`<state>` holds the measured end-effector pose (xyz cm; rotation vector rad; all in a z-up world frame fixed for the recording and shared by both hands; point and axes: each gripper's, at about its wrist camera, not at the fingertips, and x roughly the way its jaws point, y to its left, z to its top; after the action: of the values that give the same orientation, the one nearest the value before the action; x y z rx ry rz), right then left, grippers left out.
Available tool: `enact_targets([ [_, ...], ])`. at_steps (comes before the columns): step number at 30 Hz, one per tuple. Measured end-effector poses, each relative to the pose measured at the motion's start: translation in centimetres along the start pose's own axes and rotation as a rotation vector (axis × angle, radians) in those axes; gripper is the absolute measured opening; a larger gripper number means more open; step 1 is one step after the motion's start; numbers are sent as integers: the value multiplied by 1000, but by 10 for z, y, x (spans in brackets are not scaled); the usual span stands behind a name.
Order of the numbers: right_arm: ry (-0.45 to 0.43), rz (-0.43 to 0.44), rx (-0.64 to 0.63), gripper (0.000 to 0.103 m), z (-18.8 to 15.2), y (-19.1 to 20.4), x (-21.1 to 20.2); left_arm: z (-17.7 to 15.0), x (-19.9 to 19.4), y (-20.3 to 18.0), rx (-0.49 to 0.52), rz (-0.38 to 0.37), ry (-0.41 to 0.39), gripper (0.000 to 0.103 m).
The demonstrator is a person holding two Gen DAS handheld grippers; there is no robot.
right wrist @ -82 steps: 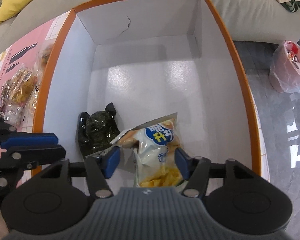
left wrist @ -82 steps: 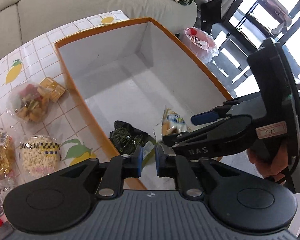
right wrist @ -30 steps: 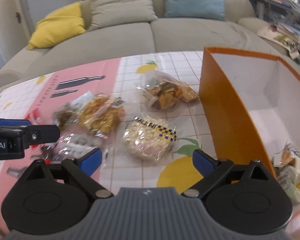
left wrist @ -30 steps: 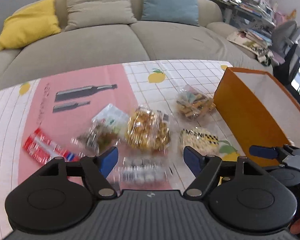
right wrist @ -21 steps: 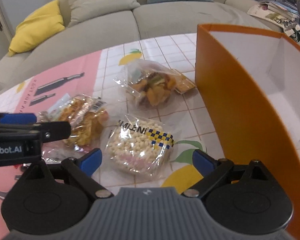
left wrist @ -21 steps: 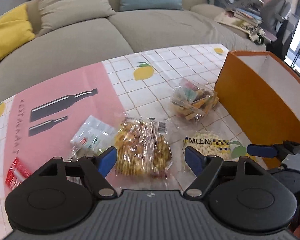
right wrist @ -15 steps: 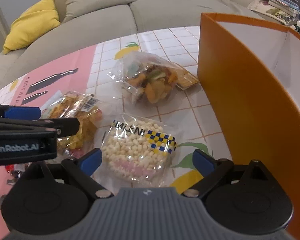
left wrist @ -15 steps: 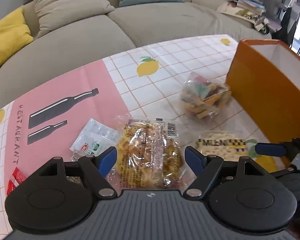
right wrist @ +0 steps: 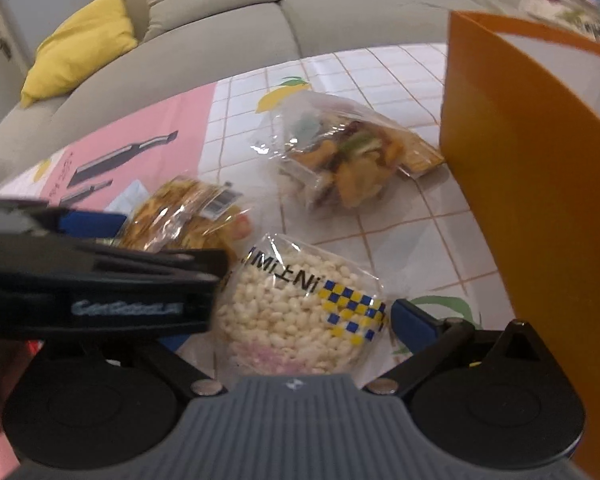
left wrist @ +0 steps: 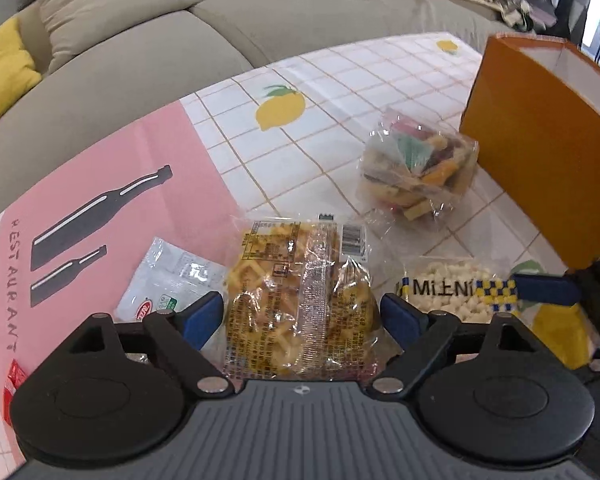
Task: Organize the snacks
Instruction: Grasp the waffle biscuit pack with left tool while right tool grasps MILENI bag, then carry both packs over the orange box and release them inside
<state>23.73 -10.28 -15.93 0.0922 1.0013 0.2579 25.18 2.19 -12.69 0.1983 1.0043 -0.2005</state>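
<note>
**Both grippers spread wide over the snack packets**

Over the tabletop, in the left wrist view, the left gripper [left wrist: 302,314] is seen with its blue-padded fingers [left wrist: 202,316] spread wide, either side of a clear packet of golden waffle-like snacks [left wrist: 300,300]; contact cannot be judged. Just right of it lies a round clear pack of white puffed balls with a yellow-and-blue chequered label [left wrist: 452,292]. Further back a clear bag of mixed coloured snacks [left wrist: 418,172] sits beside the tall orange box [left wrist: 540,120]. A small white sachet [left wrist: 172,276] lies to the left on the pink-and-white tiled tablecloth [left wrist: 308,112].

Over to the right wrist view: the right gripper [right wrist: 296,320] is held open around the puffed-ball pack [right wrist: 296,312], with only its right pad [right wrist: 412,326] clearly shown. The left gripper [right wrist: 100,280] crosses the frame, blurred, over the waffle packet [right wrist: 180,216]. The mixed bag [right wrist: 348,160] lies next to the orange box [right wrist: 540,184].
</note>
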Motion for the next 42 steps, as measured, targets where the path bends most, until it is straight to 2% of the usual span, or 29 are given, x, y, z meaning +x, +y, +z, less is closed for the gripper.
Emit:
enact_targets([
  [5, 0, -17, -37, 99, -4, 1, 0, -5, 4, -5, 25, 34, 0, 95],
  [10, -6, -39, -80, 90, -9, -5, -4, -8, -1, -8, 24, 51, -19, 87],
  [16, -14, -25, -99, 80, -14, -12, -12, -14, -17, -9, -32, 33, -44, 84],
  [24, 8, -9, -135, 79, -24, -12, -28, -29, -58, -16, -120, 4, -95, 83],
  [33, -32, 71, -227, 79, -39, -4, -93, -52, -137, -23, -210, -2, -159, 83],
  [38, -66, 125, -288, 79, -41, -9, -142, -52, -177, -32, -222, -19, -173, 83],
  [42, -97, 147, -316, 79, -34, -27, -182, -40, -203, -49, -187, -67, -194, 83],
])
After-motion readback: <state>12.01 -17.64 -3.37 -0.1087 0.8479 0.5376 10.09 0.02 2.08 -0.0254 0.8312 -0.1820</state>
